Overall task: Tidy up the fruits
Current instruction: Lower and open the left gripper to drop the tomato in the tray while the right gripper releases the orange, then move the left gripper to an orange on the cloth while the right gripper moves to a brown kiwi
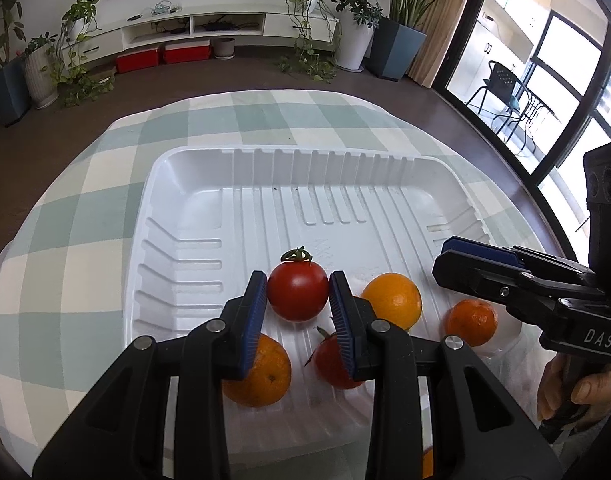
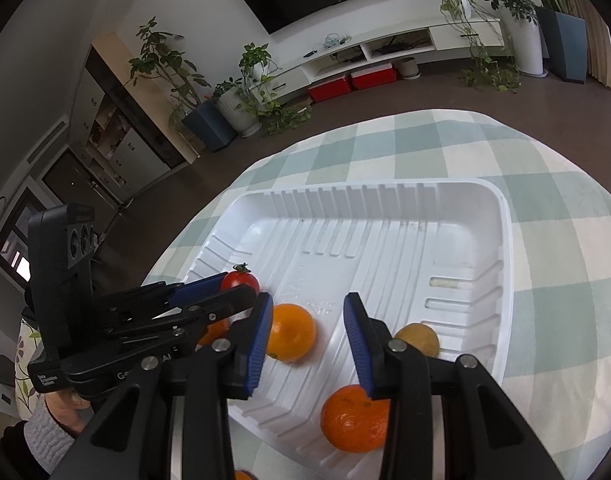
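Note:
A white ribbed tray [image 1: 265, 168] [image 2: 385, 196] sits on a green-checked tablecloth. My left gripper [image 1: 298, 294] is shut on a red tomato [image 1: 298, 294], held over the tray's near part; it also shows in the right wrist view [image 2: 241, 280]. In the tray lie an orange [image 1: 393, 300] [image 2: 291, 332], a second orange [image 1: 261, 376], another tomato [image 1: 329, 360], a mandarin [image 1: 471, 322] [image 2: 353, 416] and a yellowish fruit [image 2: 419, 338]. My right gripper [image 2: 308, 340] is open and empty above the tray's near right; in the left wrist view [image 1: 449, 256] it comes in from the right.
The table [image 1: 85, 184] is round and drops to a dark floor. A TV stand [image 1: 193, 24], red boxes and potted plants stand far behind. A glass door [image 1: 565, 80] is at the right.

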The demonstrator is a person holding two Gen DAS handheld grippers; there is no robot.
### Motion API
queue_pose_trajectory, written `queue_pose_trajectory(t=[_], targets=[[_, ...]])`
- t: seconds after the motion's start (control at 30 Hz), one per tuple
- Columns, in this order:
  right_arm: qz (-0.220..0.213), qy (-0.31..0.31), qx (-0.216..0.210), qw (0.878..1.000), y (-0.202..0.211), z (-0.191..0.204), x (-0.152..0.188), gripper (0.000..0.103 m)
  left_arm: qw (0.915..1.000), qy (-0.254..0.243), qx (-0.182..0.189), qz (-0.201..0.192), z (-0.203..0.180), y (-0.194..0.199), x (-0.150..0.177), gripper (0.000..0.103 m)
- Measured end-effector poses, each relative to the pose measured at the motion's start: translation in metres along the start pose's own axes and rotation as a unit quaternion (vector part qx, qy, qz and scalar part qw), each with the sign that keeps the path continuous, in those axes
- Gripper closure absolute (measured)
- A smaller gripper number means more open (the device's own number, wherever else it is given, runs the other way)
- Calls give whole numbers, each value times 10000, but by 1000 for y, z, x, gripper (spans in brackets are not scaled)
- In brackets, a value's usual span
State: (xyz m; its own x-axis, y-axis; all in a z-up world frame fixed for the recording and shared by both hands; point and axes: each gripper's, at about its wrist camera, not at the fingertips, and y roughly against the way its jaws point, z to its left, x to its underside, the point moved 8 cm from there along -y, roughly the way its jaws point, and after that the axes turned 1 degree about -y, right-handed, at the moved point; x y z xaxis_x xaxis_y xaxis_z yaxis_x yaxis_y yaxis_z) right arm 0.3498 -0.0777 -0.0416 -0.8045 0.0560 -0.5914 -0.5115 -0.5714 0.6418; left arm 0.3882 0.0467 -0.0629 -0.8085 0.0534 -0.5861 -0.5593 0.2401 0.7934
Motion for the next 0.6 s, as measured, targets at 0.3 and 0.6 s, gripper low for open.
queue_pose_trajectory(t=[0.3, 0.6], targets=[[-141, 260, -20, 9996, 26, 28, 8, 62, 9996, -72, -89, -259, -3, 36, 0, 73], [-248, 549, 22, 9982, 59, 55, 47, 58, 9990, -77, -51, -437, -11, 82, 25, 73]])
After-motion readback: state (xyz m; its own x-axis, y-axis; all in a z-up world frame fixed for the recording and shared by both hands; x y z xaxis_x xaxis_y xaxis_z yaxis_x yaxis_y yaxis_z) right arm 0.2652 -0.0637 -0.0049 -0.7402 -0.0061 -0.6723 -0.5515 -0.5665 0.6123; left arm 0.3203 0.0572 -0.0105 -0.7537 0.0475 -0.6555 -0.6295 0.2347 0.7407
